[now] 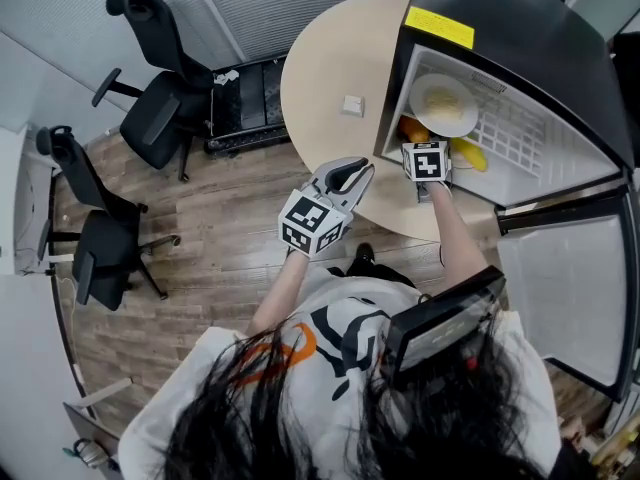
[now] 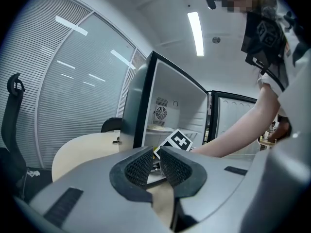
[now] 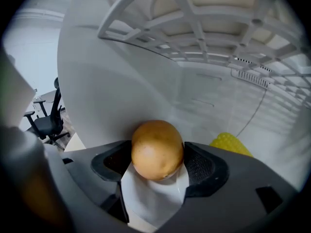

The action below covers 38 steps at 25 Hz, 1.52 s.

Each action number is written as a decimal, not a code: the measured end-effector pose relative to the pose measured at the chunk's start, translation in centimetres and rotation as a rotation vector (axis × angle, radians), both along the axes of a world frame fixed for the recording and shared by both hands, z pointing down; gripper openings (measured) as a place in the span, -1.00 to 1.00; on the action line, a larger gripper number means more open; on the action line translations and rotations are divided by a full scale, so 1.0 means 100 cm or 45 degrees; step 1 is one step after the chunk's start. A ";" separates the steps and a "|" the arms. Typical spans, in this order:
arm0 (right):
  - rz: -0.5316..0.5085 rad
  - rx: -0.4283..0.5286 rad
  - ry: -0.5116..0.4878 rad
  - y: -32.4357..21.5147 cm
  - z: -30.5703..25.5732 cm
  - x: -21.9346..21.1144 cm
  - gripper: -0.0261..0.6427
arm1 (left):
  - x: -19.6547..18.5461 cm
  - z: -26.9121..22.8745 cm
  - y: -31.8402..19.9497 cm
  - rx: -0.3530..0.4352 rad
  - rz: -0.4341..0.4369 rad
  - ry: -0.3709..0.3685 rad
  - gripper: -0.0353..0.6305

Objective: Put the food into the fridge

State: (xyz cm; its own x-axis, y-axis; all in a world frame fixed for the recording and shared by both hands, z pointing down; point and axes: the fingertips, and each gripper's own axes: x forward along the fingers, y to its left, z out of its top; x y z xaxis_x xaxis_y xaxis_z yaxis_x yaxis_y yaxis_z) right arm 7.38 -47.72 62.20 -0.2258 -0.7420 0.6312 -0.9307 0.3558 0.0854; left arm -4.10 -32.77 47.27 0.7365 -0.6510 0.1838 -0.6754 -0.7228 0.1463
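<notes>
My right gripper (image 3: pixel 158 160) reaches into the lower part of the open fridge (image 1: pixel 520 38) and is shut on a round orange-brown fruit (image 3: pixel 157 149). From the head view the right gripper (image 1: pixel 427 168) is at the fridge mouth, with the fruit (image 1: pixel 414 130) at its tip. A yellow corn cob (image 3: pixel 231 143) lies on the fridge floor just right of it. A white plate (image 1: pixel 445 105) sits on the wire shelf (image 3: pixel 194 13) above. My left gripper (image 2: pixel 156 165) hovers outside over the table edge, shut with nothing in it.
The fridge stands on a round beige table (image 1: pixel 325 78) with its door (image 1: pixel 560 288) swung open to the right. A small white item (image 1: pixel 352 105) lies on the table. Two black office chairs (image 1: pixel 155 118) (image 1: pixel 100 248) stand on the wood floor at left.
</notes>
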 end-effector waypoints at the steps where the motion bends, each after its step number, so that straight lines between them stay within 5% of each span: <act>1: 0.002 -0.001 0.000 -0.001 0.000 -0.001 0.05 | -0.001 0.000 -0.001 -0.001 -0.003 0.001 -0.78; 9: 0.018 -0.016 0.001 0.012 -0.003 0.007 0.14 | 0.003 0.001 0.000 -0.007 0.011 0.000 -0.78; 18: 0.173 0.069 -0.270 0.049 -0.031 0.017 0.14 | 0.007 -0.003 0.011 0.003 0.031 0.000 -0.78; 38: 0.146 0.256 -0.556 0.176 -0.117 -0.001 0.13 | 0.007 -0.013 0.080 0.001 0.076 0.015 -0.78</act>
